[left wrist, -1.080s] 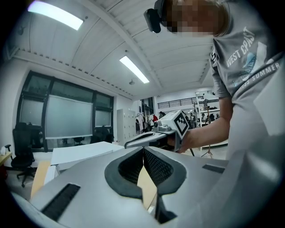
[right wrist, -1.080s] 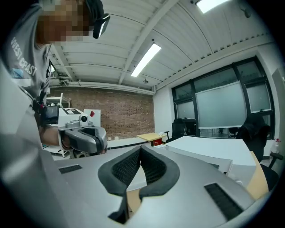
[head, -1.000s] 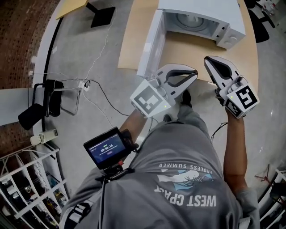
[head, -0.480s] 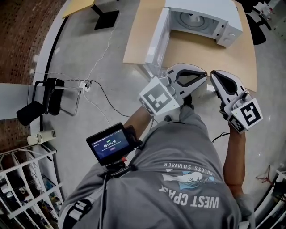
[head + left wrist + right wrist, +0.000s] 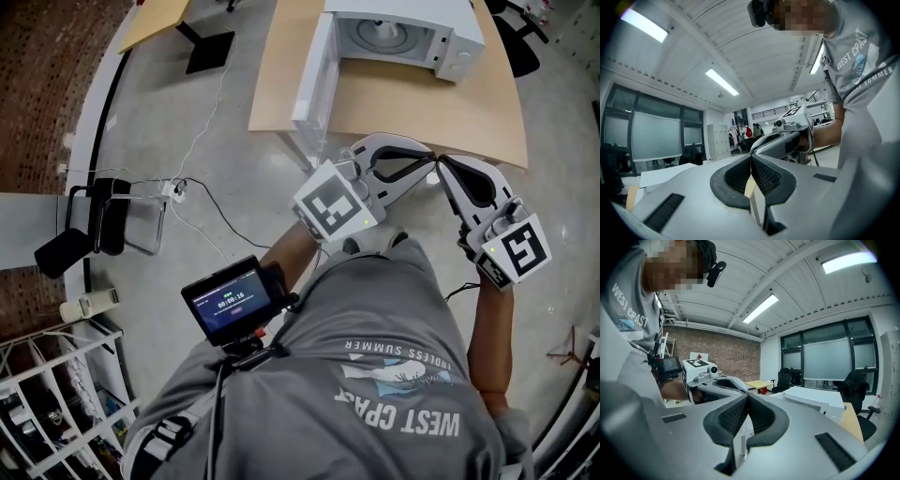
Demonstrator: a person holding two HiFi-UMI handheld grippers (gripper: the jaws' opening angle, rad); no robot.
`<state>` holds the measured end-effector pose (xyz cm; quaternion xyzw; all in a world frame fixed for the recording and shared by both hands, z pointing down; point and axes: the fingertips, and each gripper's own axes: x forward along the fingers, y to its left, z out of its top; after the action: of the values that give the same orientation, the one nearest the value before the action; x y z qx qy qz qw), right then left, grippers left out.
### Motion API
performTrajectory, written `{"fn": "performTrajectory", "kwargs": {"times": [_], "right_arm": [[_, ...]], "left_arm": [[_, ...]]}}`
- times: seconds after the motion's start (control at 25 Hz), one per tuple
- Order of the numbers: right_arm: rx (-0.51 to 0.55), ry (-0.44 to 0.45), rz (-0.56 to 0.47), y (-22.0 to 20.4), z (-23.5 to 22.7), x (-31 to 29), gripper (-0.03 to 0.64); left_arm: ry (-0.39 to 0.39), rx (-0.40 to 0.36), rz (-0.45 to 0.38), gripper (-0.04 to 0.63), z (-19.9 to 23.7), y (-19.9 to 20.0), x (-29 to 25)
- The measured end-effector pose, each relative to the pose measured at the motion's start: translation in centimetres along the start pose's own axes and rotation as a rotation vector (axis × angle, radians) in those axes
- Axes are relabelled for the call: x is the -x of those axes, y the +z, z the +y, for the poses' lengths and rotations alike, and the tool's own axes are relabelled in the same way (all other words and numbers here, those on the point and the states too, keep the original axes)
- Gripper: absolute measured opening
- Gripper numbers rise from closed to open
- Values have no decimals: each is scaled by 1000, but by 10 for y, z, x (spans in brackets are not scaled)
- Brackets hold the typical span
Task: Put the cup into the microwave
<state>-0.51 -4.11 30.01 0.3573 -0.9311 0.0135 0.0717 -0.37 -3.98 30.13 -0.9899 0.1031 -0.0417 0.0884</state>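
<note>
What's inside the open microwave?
Inside the microwave, a round turntable shows, with a small white thing on it, too small to identify. The microwave's top hides the rest of the inside.

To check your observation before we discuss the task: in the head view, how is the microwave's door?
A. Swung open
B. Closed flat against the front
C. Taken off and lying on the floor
A: the door stands swung out at the left side of the microwave, leaving its inside exposed.
</note>
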Motion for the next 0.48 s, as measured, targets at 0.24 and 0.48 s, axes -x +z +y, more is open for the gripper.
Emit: {"fn": "performTrajectory", "kwargs": {"times": [0.24,0.48], "right_arm": [[-20,-41,4,-8,9,52,18],[-37,-83,17,-10,2,88,18]], "left_arm": [[-23,10,-13,21,-44,16,-19],[-27,35,-6,21,-65,22,-37]]}}
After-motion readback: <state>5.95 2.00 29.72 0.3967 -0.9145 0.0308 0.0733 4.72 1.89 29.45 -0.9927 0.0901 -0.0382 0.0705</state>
